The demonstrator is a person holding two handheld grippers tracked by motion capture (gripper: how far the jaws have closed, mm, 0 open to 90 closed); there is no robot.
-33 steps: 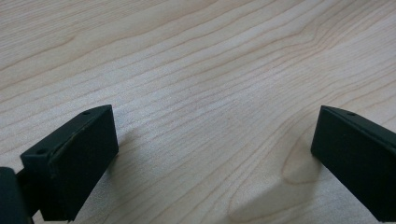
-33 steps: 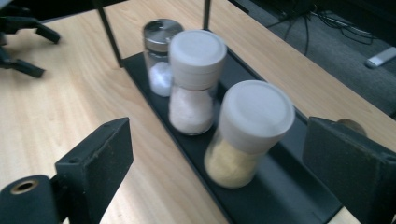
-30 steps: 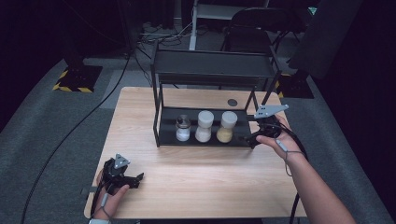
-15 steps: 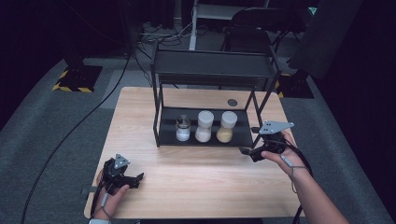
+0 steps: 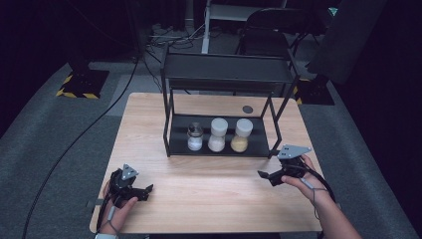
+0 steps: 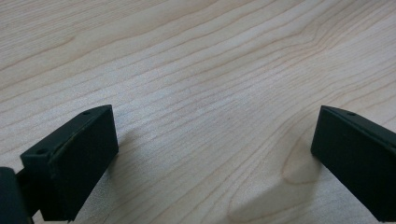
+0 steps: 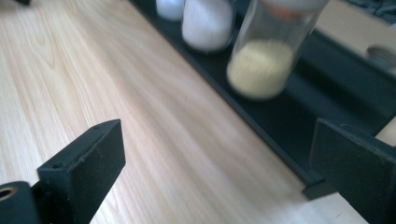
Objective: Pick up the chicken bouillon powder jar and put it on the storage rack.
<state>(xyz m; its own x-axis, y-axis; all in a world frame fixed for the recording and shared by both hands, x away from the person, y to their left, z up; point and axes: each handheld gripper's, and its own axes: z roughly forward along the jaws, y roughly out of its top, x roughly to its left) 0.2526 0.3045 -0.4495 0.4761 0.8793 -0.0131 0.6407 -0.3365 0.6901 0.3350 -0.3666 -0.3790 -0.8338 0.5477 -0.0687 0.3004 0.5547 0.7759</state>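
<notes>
A black two-tier rack (image 5: 224, 74) stands at the back middle of the wooden table (image 5: 209, 179). Its lower shelf holds three jars: a small one with white powder (image 5: 195, 137), a taller white-filled one (image 5: 217, 135) and one with yellow grains (image 5: 242, 135). The yellow jar (image 7: 261, 56) and the white jar (image 7: 207, 23) show close up in the right gripper view. My right gripper (image 5: 263, 175) is open, held low over the table just right of the rack's front corner. My left gripper (image 5: 145, 191) rests open on the table near the front left, with bare wood between its jaws (image 6: 215, 126).
A small dark round disc (image 5: 247, 109) lies on the table behind the rack. Cables (image 5: 74, 144) trail over the grey floor at the left. A chair (image 5: 268, 30) and a stand are behind the table.
My right gripper has drawn back from the rack's right end toward the front of the table and dropped lower. The left gripper has stayed put.
</notes>
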